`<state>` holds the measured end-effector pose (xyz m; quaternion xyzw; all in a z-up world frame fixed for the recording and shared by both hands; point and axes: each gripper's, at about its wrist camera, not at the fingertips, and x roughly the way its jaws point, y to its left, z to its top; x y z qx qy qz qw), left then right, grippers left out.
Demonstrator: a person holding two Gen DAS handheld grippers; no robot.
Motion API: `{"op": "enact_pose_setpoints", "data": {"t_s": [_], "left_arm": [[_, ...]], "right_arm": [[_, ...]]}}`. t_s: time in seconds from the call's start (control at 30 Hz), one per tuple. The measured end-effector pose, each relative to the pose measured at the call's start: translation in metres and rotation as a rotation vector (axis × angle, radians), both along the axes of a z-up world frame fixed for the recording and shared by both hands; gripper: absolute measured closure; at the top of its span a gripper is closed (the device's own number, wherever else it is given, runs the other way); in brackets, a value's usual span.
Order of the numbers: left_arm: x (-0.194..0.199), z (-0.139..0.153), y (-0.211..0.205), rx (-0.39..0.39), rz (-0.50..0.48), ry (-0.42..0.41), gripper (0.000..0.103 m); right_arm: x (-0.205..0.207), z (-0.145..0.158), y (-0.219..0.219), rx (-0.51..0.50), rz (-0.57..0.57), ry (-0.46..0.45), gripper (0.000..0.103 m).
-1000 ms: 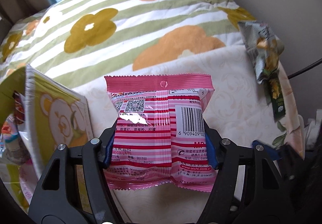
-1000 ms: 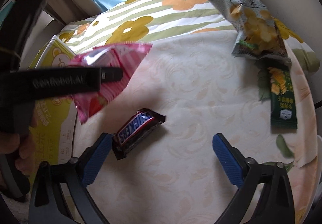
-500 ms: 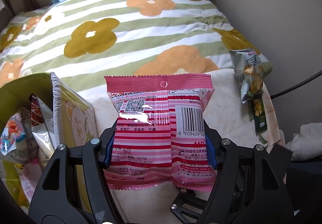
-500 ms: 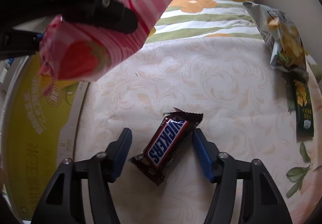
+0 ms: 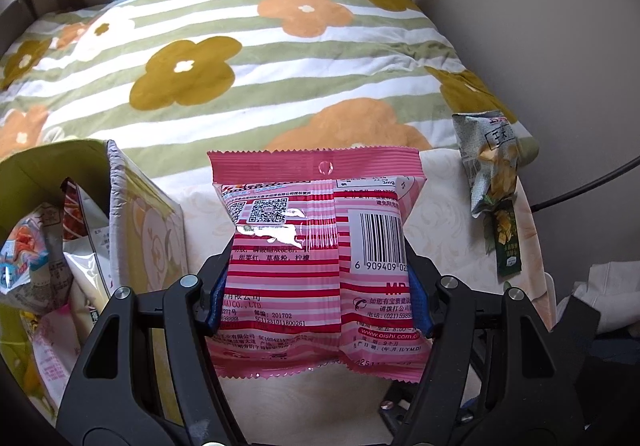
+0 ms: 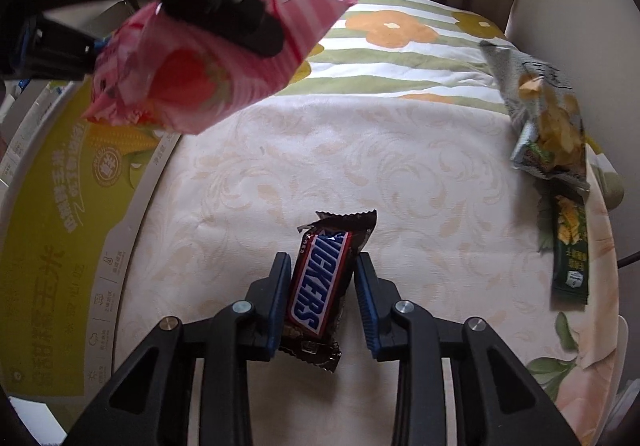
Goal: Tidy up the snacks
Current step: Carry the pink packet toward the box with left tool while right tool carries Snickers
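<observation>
While the left hand-held gripper (image 5: 316,286) held a pink striped snack packet (image 5: 320,258) clamped between its blue pads, lifted above the surface, the right hand-held gripper (image 6: 322,298) had its jaws drawn in tight against the sides of a Snickers bar (image 6: 320,286). The bar lay on a cream, leaf-patterned mattress (image 6: 400,173), pointing away from the camera, its crimped brown end just past the fingertips. In the right wrist view the pink packet (image 6: 208,73) hung at the upper left, showing a strawberry picture, over a yellow-green cardboard box (image 6: 60,226). In the left wrist view that box (image 5: 120,181) stood open to the left of the packet, with several snack bags (image 5: 40,258) inside. A grey chip bag (image 6: 544,117) and a dark green sachet (image 6: 570,254) lay touching each other near the mattress's right edge. A quilt with green stripes and orange and mustard flowers (image 5: 240,57) covered the far end
</observation>
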<state>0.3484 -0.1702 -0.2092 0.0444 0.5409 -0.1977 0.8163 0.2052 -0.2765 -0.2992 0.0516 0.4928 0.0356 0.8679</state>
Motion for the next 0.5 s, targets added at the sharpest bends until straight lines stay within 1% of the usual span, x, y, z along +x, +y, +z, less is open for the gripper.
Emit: {"op": "enact_pose_setpoints", "data": {"t_s": [0.1,0.2,0.33,0.37,0.4,0.5], "left_arm": [[-0.006,0.009,-0.009,-0.003,0.005,-0.019,0.038],[-0.014,0.025,-0.019,-0.016,0.016,-0.046,0.038],[-0.027,0.055,-0.031,-0.034,0.039,-0.106,0.038],[-0.030,0.062,-0.031,-0.038,0.047,-0.121,0.038],[-0.032,0.068,-0.032,-0.042,0.057,-0.135,0.038],[-0.041,0.090,-0.027,-0.070,0.107,-0.167,0.038]], "right_arm": [[-0.001,0.015,-0.017,0.001,-0.003,-0.012,0.074],[-0.004,0.033,-0.035,-0.006,-0.004,-0.031,0.074],[-0.013,0.061,-0.051,-0.018,0.016,-0.065,0.074],[-0.005,0.063,-0.059,-0.022,0.022,-0.075,0.074],[-0.015,0.072,-0.061,-0.028,0.034,-0.087,0.074],[-0.023,0.093,-0.066,-0.037,0.077,-0.125,0.074]]}}
